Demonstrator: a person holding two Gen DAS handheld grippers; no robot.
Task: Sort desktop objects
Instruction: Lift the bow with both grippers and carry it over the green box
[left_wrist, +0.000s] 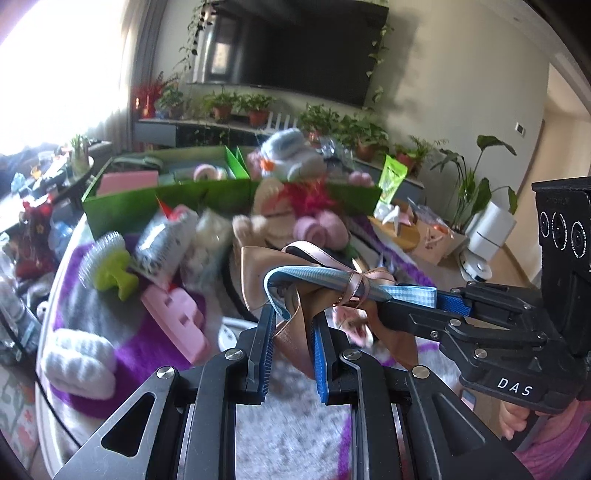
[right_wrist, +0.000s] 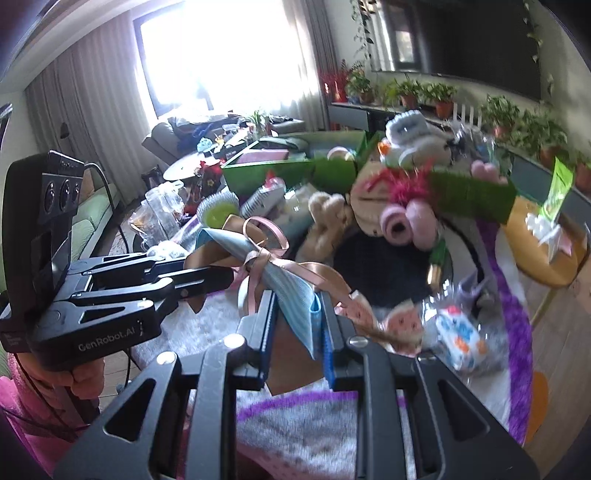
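Both grippers clamp one ribbon bow (left_wrist: 295, 280) above the table: the left gripper (left_wrist: 291, 325) pinches its tan tail, the right gripper (right_wrist: 297, 321) its blue striped end. Behind it, motion blur smears the green box (left_wrist: 177, 206) and plush toys (left_wrist: 291, 158), their details unreadable.

Bow (left_wrist: 295, 291) between both tools — box (left_wrist: 177, 206) behind, brush (left_wrist: 107, 264) left.

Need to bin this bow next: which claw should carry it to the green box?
Left, probably. Left claw and right claw both grip the tan-and-blue satin ribbon bow, but the green cardboard box lies ahead-left of the left one.
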